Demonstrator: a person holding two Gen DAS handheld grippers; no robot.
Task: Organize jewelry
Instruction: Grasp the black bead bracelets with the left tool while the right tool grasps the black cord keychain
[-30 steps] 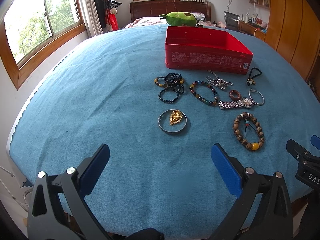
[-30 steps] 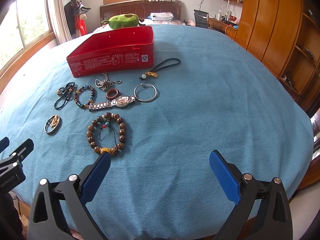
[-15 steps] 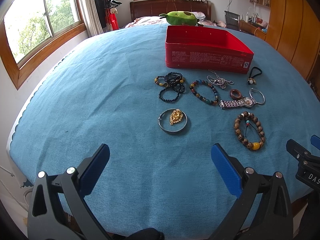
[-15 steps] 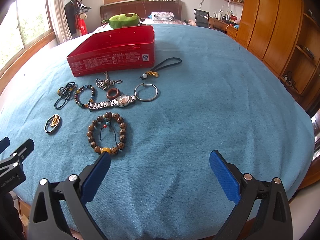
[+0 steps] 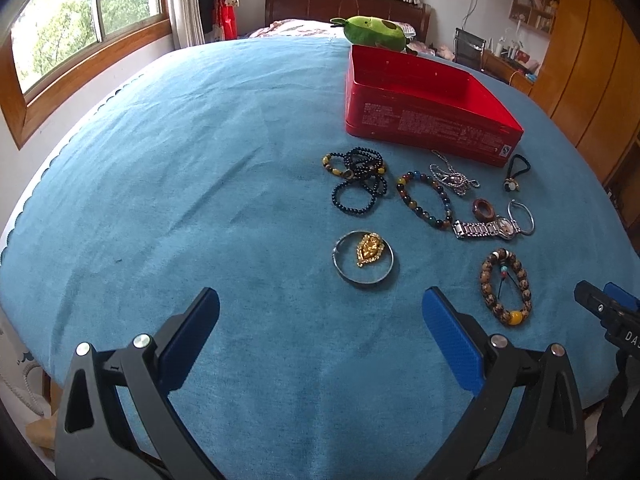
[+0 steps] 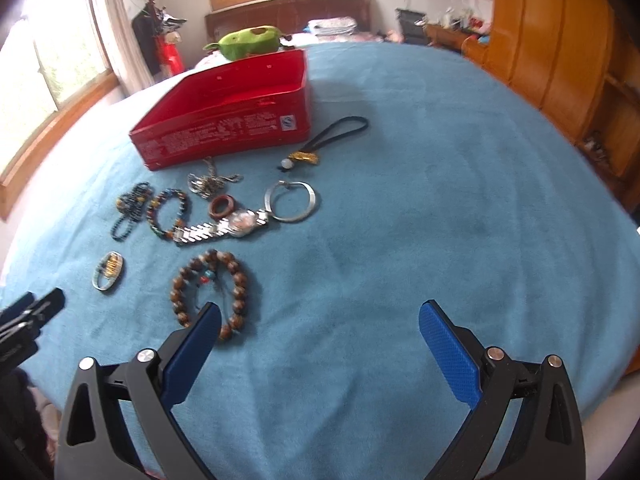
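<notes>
Both tools, left [image 5: 320, 322] and right [image 6: 320, 334], gaped wide, holding nothing. One red box [image 5: 428, 98] sat at twelve o'clock; ten jewelry pieces, four beaded bracelets included, lay before it near one watch [image 5: 490, 229].

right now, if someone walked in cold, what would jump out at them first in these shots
The open red tin box stands out first, sitting toward the far side of the blue cloth with nothing visible inside it. Just in front of it lies a loose cluster of jewelry, including a brown wooden bead bracelet nearest the right gripper and a silver wristwatch beside a thin silver bangle. Both the left gripper and the right one are open and empty.
</notes>
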